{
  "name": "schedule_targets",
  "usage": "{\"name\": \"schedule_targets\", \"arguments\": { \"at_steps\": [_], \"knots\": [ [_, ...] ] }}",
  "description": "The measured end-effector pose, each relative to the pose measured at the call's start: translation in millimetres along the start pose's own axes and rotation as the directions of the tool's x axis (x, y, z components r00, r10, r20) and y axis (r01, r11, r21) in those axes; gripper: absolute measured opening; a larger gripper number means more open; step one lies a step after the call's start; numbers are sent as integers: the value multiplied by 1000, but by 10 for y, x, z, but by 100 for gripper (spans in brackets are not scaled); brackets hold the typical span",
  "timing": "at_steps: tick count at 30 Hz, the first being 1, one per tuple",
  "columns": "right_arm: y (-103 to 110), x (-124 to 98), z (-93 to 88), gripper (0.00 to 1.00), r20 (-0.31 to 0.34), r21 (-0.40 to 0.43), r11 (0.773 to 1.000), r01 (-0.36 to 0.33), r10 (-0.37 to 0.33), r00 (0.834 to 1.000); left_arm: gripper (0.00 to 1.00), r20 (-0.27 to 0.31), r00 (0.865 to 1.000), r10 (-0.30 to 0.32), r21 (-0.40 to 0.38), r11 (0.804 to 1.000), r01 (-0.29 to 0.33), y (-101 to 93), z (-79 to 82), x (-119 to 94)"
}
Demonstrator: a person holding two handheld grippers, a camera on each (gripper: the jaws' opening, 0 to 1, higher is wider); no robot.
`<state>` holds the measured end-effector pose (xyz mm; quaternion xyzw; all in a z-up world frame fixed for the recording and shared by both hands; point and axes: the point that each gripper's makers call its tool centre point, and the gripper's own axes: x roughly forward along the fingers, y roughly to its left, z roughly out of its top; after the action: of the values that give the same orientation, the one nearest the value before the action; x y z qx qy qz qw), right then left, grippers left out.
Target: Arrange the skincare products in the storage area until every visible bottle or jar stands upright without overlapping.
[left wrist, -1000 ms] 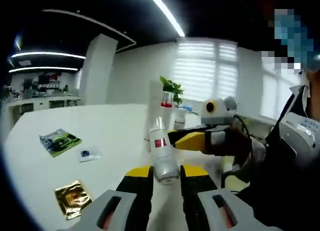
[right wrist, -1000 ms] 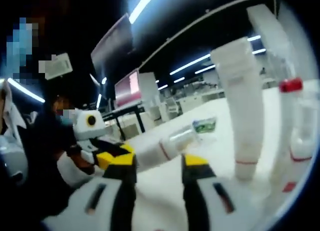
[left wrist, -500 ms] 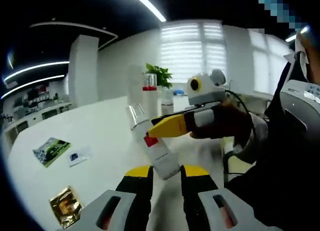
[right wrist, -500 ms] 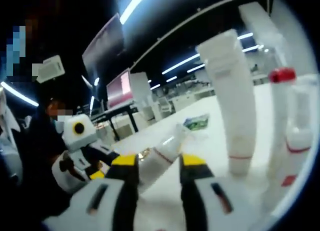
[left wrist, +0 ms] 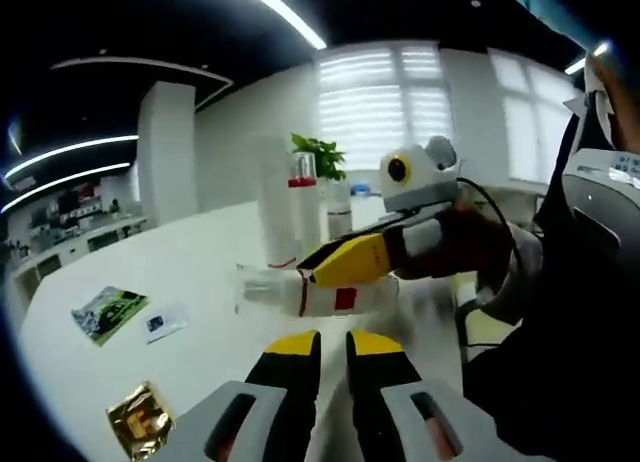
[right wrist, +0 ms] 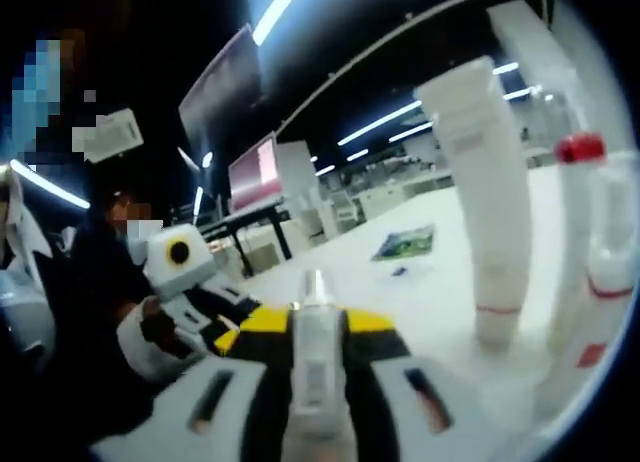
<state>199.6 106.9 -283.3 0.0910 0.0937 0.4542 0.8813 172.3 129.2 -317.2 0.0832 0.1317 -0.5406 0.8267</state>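
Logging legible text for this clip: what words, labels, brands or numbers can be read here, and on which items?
None can be read.
White bottle with red square label, clamped in the right hand-held gripper: label blurred.
Green sachet, small white packet with blue mark, gold foil sachet: print too small.
Tall white tube with red band and red-capped clear bottle: no legible text.
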Motion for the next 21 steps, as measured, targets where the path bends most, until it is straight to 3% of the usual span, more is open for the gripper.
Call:
{"name": "schedule_targets", "arguments": {
  "at_steps": [1,3,7,12,17,21],
  "knots": [
    [-10,-14,-9,0,-3,-13,1000,8,-8,1000,11,2,1000,9,-8,1000,-9,26,-3,-1],
    [32,-1,49,0,41,21,999,-25,25,999,13,-1,1000,18,-19,1000,-18,61,-6,-25],
    [-72,25,-9,0,-20,-93,995,33,-35,999,15,-4,1000,30,-10,999,-30,91,-4,-40],
    [-139,-3,-59,0,-65,-163,984,67,-78,995,18,-3,999,41,-10,999,-41,125,5,-48],
    [-141,-35,-174,17,-111,-207,975,83,-107,988,23,-6,998,61,-26,998,-61,169,-19,-43],
    [-89,-62,-290,25,-157,-222,973,67,-103,982,28,-8,997,75,-29,997,-75,191,-30,-29]
  ]
}}
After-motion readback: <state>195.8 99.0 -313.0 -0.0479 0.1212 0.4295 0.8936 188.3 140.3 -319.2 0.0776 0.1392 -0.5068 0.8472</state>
